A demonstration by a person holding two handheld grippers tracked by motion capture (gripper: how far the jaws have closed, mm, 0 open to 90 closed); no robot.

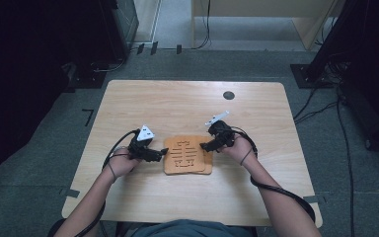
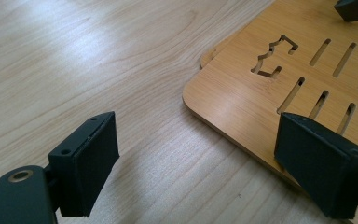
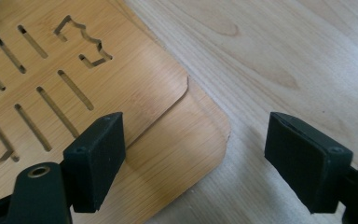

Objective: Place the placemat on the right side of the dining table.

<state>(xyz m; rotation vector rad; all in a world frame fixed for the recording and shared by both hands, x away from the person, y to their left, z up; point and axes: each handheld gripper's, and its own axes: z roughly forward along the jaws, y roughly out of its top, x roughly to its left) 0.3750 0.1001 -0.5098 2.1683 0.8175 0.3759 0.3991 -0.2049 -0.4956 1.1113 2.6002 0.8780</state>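
The wooden boards (image 1: 188,155) lie in a stack of two near the middle of the table (image 1: 128,103), a bit toward six o'clock; the top board (image 3: 74,70) has long slots and wavy holes cut through it, and sits a little crooked on the plain bottom board (image 3: 186,144); nothing is lifted yet, so I think the work is just starting; the left gripper (image 1: 164,153) waits at nine o'clock, jaws wide apart, holding nothing; the right gripper (image 1: 203,146) waits at two o'clock, jaws wide too, around a corner but not pinching.
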